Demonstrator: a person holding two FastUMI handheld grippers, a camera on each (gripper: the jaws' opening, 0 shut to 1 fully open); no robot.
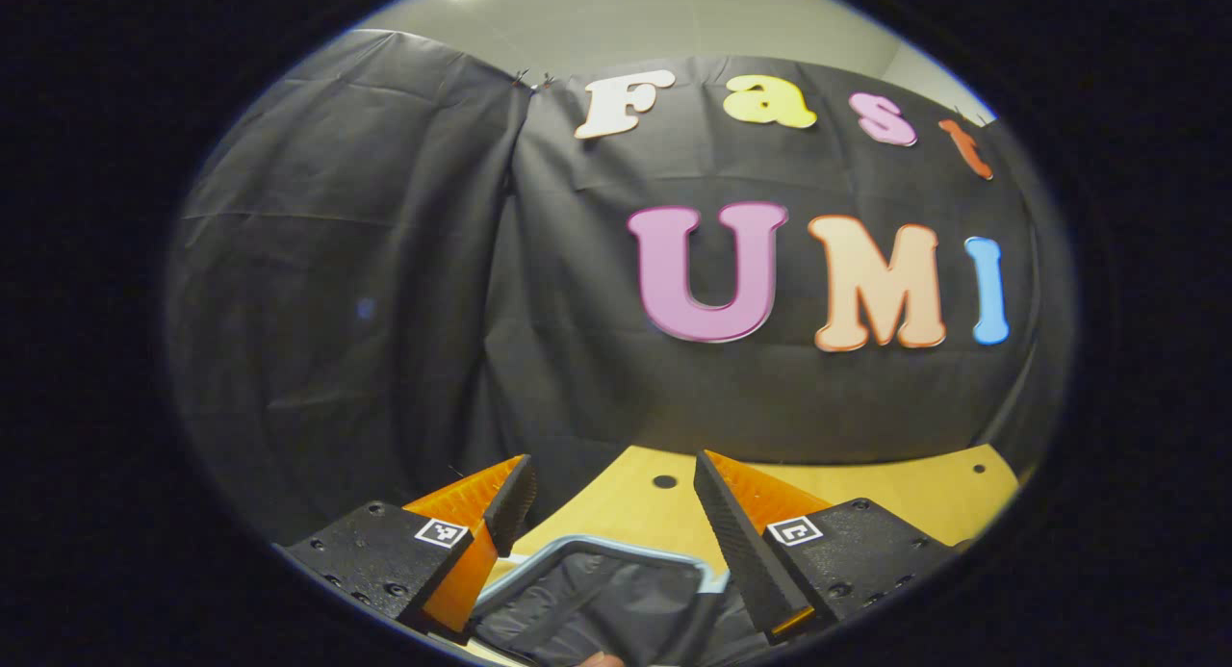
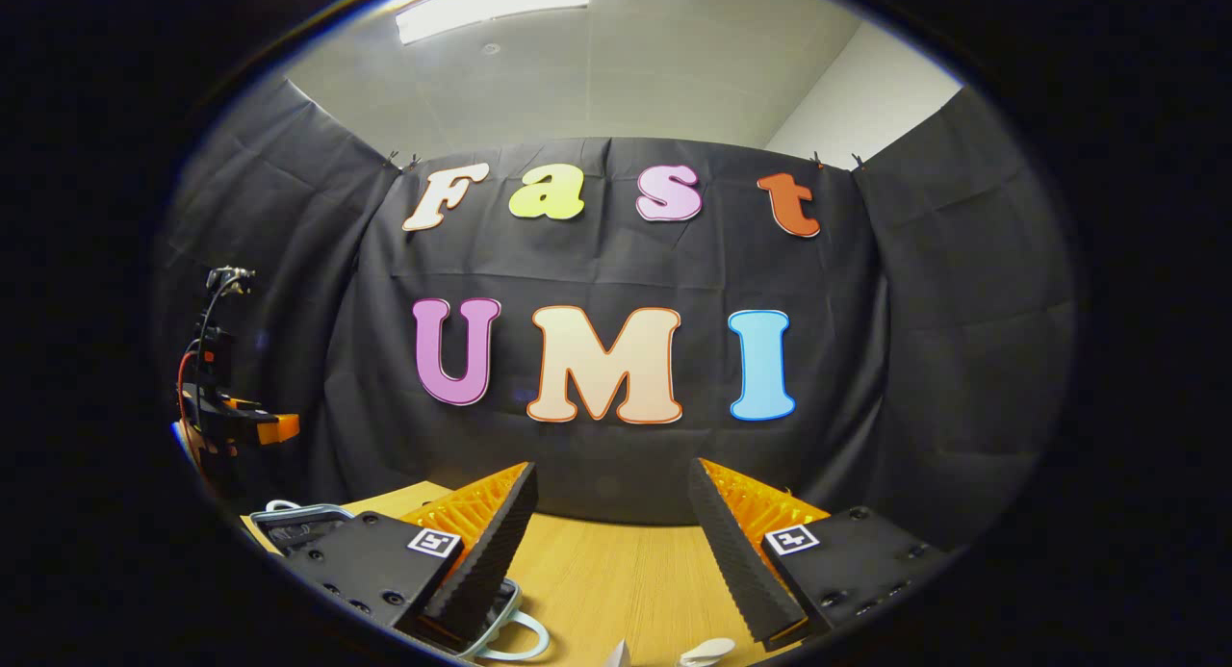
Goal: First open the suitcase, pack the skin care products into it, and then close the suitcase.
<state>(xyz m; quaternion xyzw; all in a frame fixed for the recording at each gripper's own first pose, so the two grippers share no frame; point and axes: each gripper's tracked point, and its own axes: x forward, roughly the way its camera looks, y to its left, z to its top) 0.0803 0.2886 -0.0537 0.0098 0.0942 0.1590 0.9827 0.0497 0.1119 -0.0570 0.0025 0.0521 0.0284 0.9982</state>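
Note:
In the left gripper view my left gripper [image 1: 613, 474] is open and empty, hovering over the suitcase [image 1: 616, 548]. The suitcase has a pale blue rim and a dark grey lining, and it lies open below the fingers on the wooden table [image 1: 866, 499]. A fingertip of a hand [image 1: 602, 659] peeks in at the bottom edge. In the right gripper view my right gripper [image 2: 612, 474] is also open with nothing between its fingers, above the table [image 2: 616, 571]. The suitcase [image 2: 294, 525] lies to its left. Two small white items [image 2: 707, 651] show at the bottom edge, too cut off to identify.
The left gripper's body with cables [image 2: 231, 412] is raised at the far left of the right gripper view. A pale blue loop [image 2: 525, 633] sticks out beside the right gripper's left finger. Black cloth walls close the table's far side.

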